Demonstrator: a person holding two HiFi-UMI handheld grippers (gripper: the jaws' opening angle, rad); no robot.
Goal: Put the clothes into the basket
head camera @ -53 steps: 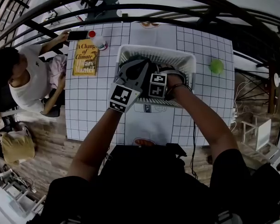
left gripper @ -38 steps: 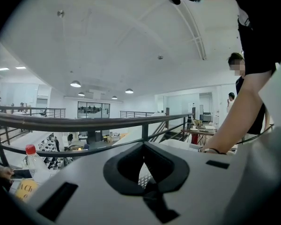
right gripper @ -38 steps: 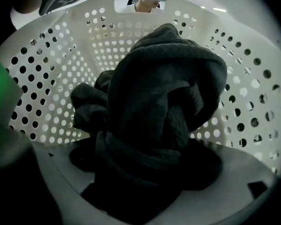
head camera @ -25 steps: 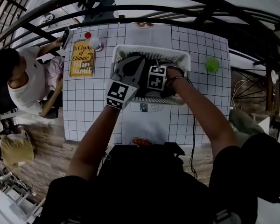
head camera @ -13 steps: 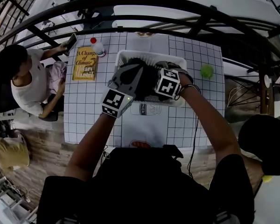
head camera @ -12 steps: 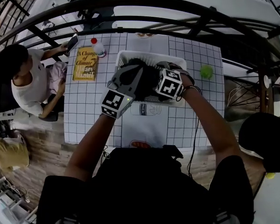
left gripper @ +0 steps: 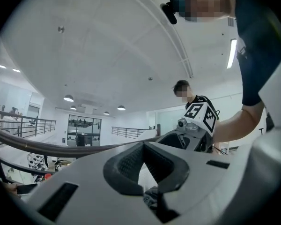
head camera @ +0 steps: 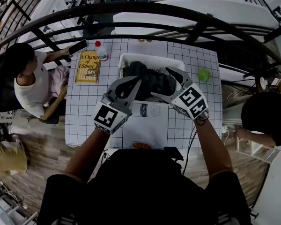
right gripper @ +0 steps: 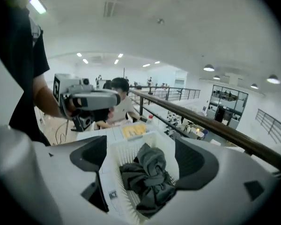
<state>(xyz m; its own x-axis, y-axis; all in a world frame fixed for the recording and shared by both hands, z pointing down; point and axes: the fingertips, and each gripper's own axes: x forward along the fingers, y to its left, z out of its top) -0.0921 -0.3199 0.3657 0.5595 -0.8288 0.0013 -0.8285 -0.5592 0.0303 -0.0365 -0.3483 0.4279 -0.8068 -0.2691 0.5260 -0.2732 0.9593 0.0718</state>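
A white slatted basket stands on the gridded table, with a heap of dark grey clothes lying in it. Both grippers hang in the air above its near side. My left gripper is over the heap's left part; its pads meet at the tips with nothing seen between them. My right gripper stands open, empty, angled down at the heap. In the right gripper view the clothes lie in the basket between the wide jaws of the right gripper, well below them.
A yellow book and a red-capped bottle lie left of the basket, a green ball to its right. A person sits at the table's left edge. A dark curved railing runs beyond the table.
Both grippers have lifted up out of the basket. The right one rose further, turned and swung to the right, away from the left. The clothes stayed in the basket.
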